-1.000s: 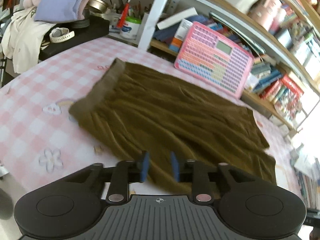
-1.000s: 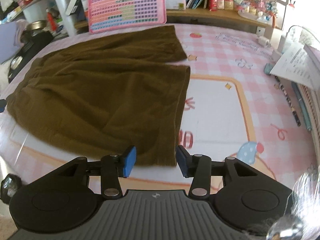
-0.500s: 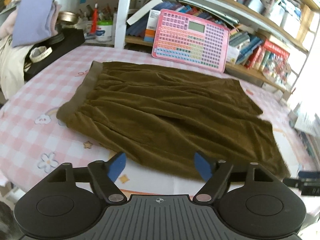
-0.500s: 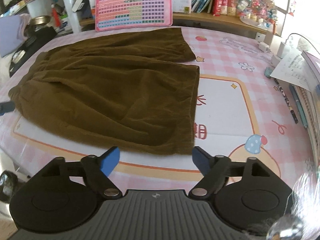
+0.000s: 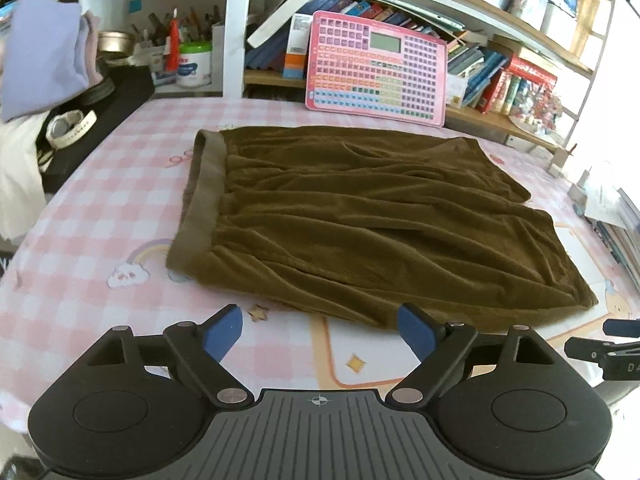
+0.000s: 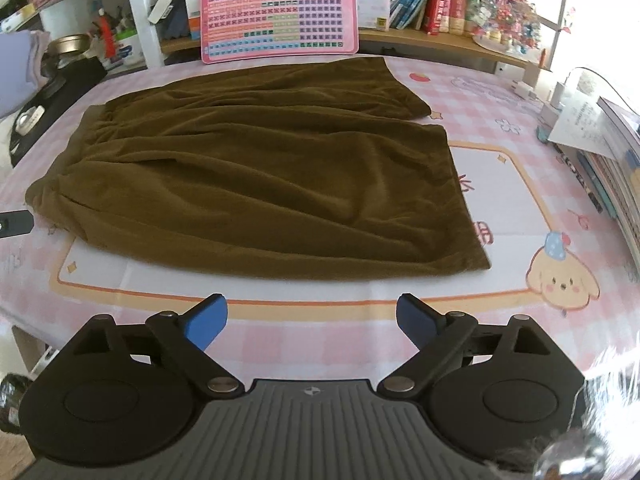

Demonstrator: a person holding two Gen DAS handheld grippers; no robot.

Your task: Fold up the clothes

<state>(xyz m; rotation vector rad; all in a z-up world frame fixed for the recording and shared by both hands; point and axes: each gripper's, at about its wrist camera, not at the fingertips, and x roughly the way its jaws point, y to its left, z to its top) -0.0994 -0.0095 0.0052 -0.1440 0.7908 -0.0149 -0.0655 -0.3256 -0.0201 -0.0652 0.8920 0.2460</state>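
Showing waistband (image 5: 200, 204) only left view; hem (image 6: 460, 184) right.

place: home, child's room | cues: bookshelves (image 5: 500, 68), cartoon pink tablecloth (image 6: 520, 184), toy keyboard (image 5: 376, 68)

Almost nothing legible from where I hold the grippers

On the black piece of my other gripper (image 5: 616, 364), at the right edge of my left wrist view, I can read the pale letters "DA", cut off by the frame. The keys of the pink toy keyboard (image 6: 279, 10) at the table's far edge, the book spines (image 6: 448, 4) and the white jar's (image 5: 195, 65) label are too small or blurred.
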